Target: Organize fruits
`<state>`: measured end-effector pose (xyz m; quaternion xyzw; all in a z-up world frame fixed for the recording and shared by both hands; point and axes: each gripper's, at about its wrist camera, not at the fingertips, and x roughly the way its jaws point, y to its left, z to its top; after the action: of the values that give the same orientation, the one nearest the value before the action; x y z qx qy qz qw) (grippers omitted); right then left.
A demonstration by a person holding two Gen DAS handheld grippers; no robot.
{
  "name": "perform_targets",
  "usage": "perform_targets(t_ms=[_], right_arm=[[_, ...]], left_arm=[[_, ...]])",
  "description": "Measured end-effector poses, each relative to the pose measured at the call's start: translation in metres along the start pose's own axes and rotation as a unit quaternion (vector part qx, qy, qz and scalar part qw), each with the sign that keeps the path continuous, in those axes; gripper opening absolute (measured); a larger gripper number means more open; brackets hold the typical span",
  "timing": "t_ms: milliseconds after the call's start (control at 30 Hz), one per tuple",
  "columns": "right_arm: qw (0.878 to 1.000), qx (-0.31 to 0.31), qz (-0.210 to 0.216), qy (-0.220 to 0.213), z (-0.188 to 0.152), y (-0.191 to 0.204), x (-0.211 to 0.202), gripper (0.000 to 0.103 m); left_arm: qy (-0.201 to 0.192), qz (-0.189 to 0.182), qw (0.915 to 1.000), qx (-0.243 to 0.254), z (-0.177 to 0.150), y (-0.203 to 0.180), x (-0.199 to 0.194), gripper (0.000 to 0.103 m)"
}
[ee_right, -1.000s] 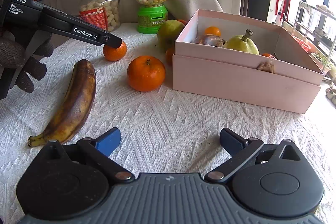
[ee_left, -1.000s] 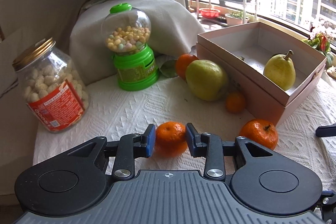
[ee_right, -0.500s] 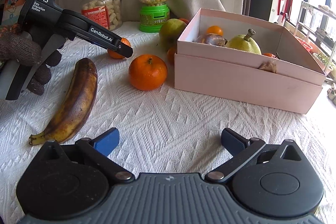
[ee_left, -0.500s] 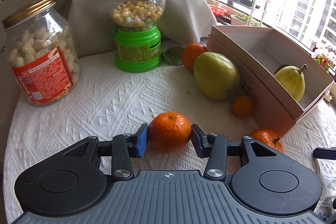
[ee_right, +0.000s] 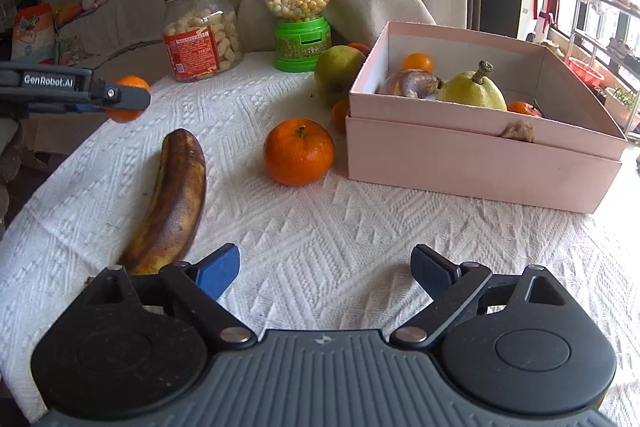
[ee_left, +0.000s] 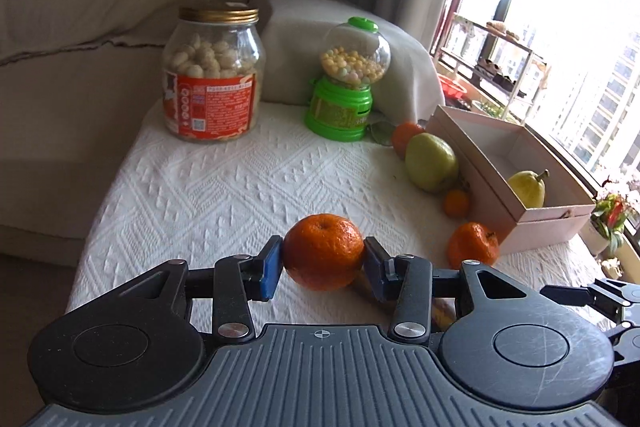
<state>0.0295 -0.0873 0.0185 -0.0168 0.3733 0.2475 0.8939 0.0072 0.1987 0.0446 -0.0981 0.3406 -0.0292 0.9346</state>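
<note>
My left gripper (ee_left: 322,263) is shut on a mandarin (ee_left: 323,251), both blue pads pressing its sides, held above the white cloth. The right wrist view shows that gripper (ee_right: 120,99) at the far left with the mandarin (ee_right: 127,83) in the air. My right gripper (ee_right: 324,267) hovers low over the cloth, its jaws closing a little with nothing between them. A brown-spotted banana (ee_right: 172,203) lies just left of it. A larger mandarin (ee_right: 299,151) sits by the pink box (ee_right: 480,163), which holds a pear (ee_right: 472,93) and other fruit.
A green apple (ee_left: 431,161) and a small orange (ee_left: 456,203) lie against the box's left wall. A snack jar (ee_left: 212,83) and a green candy dispenser (ee_left: 347,83) stand at the back. The table's left edge (ee_left: 100,211) drops off beside my left gripper.
My left gripper took hold of the mandarin, lifted it off the cloth and swung back to the left. My right gripper stayed put, its fingers drawn slightly closer together.
</note>
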Motion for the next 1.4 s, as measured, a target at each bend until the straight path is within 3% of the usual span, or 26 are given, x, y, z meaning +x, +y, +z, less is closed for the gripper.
perform_targets(t_ms=[67, 133, 233, 400, 467, 500, 533, 733, 867, 967, 1033, 1133, 1267, 1400], right_arm=[[0.999, 0.01, 0.049, -0.009, 0.007, 0.014, -0.005, 0.093], [0.998, -0.013, 0.062, -0.011, 0.015, 0.037, -0.002, 0.09], [0.998, -0.046, 0.046, 0.0, 0.024, 0.065, 0.019, 0.077], [0.996, -0.085, 0.021, 0.017, 0.029, 0.089, 0.053, 0.064], [0.994, -0.104, 0.012, 0.015, 0.029, 0.094, 0.054, 0.054], [0.994, -0.104, 0.016, 0.019, 0.03, 0.093, 0.051, 0.04], [0.994, -0.106, 0.024, 0.025, 0.031, 0.093, 0.048, 0.036], [0.995, -0.081, 0.033, 0.043, 0.032, 0.078, 0.028, 0.036], [0.997, -0.065, 0.041, -0.001, 0.047, 0.049, -0.023, 0.036], [0.995, -0.078, 0.008, -0.061, 0.08, 0.015, -0.073, 0.036], [0.99, -0.094, -0.04, -0.092, 0.102, -0.008, -0.096, 0.036], [0.97, -0.152, -0.147, -0.123, 0.141, -0.046, -0.105, 0.036], [0.954, -0.205, -0.2, -0.087, 0.168, -0.088, -0.066, 0.036], [0.962, -0.196, -0.191, -0.013, 0.176, -0.119, 0.002, 0.036]], left_arm=[[0.015, 0.003, 0.9998, -0.008, -0.014, 0.003, -0.006, 0.048], [0.027, 0.005, 0.9995, -0.014, -0.029, 0.006, -0.011, 0.049], [0.043, 0.016, 0.9987, -0.025, -0.046, 0.008, -0.014, 0.048], [0.04, 0.018, 0.9988, -0.021, -0.055, 0.0, -0.025, 0.048], [0.039, 0.015, 0.999, -0.017, -0.056, -0.005, -0.028, 0.048], [0.037, 0.013, 0.9991, -0.014, -0.057, -0.008, -0.03, 0.048], [0.035, 0.01, 0.9992, -0.013, -0.056, -0.011, -0.032, 0.048], [0.018, -0.027, 0.9995, -0.003, -0.047, -0.036, -0.041, 0.048], [0.012, -0.069, 0.9975, 0.002, -0.034, -0.059, -0.037, 0.048], [0.013, -0.094, 0.9953, 0.017, -0.026, -0.083, -0.027, 0.048], [0.016, -0.113, 0.9931, 0.026, -0.023, -0.098, -0.019, 0.048], [0.023, -0.141, 0.9892, 0.035, -0.021, -0.117, -0.005, 0.048], [0.035, -0.161, 0.9853, 0.044, -0.021, -0.133, 0.013, 0.048], [0.051, -0.154, 0.9857, 0.044, -0.022, -0.128, 0.028, 0.048]])
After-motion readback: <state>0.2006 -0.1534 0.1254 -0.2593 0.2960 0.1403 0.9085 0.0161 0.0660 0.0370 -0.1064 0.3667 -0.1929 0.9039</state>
